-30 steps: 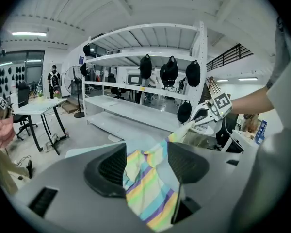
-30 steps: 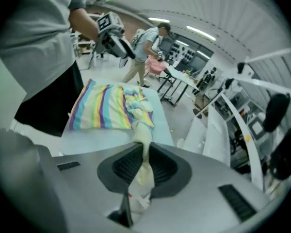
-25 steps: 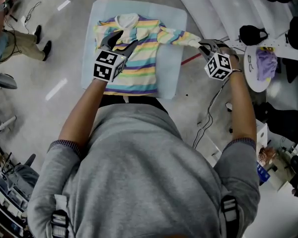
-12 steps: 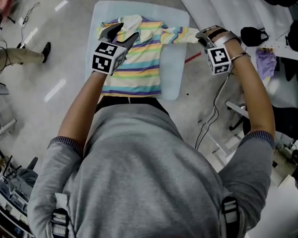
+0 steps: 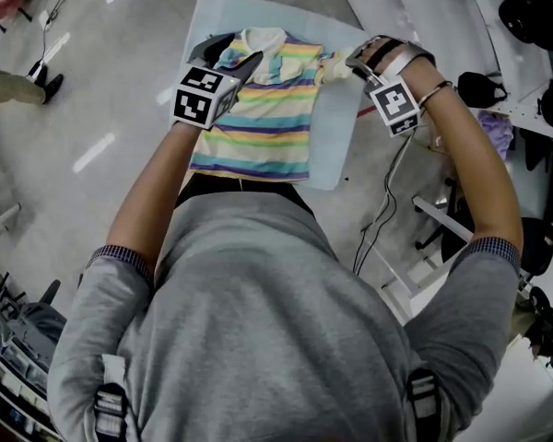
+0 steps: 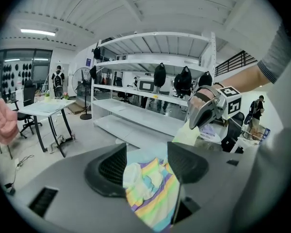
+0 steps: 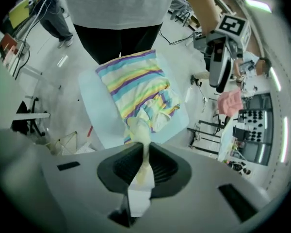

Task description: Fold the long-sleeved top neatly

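While the right gripper [image 5: 355, 61] is pinching the sleeve [image 5: 333, 66], left gripper [image 5: 229, 52] fingers gaping, the unpinned top [image 5: 258, 127] may be dragging askew.

This is a large open lab or workshop hall. Long white shelving [image 6: 136, 91] carries dark gear, a standing fan [image 6: 82, 81] is beside it, strip lights [image 6: 38, 32] hang from a high ceiling, and cables [image 5: 383, 212] trail over a polished grey floor [image 5: 101, 90].

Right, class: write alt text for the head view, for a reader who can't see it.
A person's right gripper pinches the sleeve of a striped top on a pale table; the open left gripper is near its collar.
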Motion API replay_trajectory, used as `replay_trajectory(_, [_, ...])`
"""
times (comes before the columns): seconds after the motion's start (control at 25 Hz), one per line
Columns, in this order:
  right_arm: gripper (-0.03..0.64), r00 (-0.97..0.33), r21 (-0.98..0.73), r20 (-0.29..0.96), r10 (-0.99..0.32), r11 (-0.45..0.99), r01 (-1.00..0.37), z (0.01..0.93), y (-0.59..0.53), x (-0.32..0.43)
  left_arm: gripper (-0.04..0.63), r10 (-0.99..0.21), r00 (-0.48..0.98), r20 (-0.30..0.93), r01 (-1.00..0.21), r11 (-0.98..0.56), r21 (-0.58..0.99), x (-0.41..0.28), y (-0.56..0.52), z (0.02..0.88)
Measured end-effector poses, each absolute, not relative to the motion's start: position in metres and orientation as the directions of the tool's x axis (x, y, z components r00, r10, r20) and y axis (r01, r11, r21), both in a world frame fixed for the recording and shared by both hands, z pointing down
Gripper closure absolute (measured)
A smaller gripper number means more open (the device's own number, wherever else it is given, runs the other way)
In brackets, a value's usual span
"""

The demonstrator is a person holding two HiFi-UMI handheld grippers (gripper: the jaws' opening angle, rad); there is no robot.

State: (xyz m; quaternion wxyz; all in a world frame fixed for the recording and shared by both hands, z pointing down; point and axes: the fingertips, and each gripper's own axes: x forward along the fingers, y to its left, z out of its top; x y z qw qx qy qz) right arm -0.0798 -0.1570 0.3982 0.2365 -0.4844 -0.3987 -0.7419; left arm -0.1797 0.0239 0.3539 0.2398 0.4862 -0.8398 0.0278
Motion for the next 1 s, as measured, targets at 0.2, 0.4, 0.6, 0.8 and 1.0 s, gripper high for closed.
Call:
replay_trajectory(0.2, [0.565, -0.406, 0.352, 0.911, 0.077, -0.66, 0.664, 0.412, -0.113, -0.107, 0.307, -0.78, -0.44, 0.445, -0.8, 0.566, 0.2, -0.192, 0.055, 0.365])
replay_trajectory(0.4, [0.565, -0.385, 0.36, 0.913, 0.134, -0.71, 0.606, 0.435, -0.072, -0.132, 0.307, -0.752, -0.475, 0.457, -0.767, 0.609, 0.205, -0.205, 0.084, 0.379])
replay_trajectory(0.6, [0.565, -0.343, 0.37, 0.917, 0.202, -0.753, 0.545, 0.468, -0.019, -0.149, 0.307, -0.716, -0.506, 0.481, -0.723, 0.656, 0.217, -0.216, 0.119, 0.398])
replay_trajectory(0.8, [0.565, -0.289, 0.38, 0.92, 0.263, -0.777, 0.501, 0.503, 0.029, -0.164, 0.307, -0.683, -0.537, 0.495, -0.67, 0.702, 0.241, -0.224, 0.151, 0.417])
replay_trajectory(1.0, [0.564, -0.236, 0.368, 0.928, 0.287, -0.8, 0.473, 0.552, 0.066, -0.175, 0.307, -0.651, -0.555, 0.518, -0.617, 0.74, 0.268, -0.228, 0.18, 0.438])
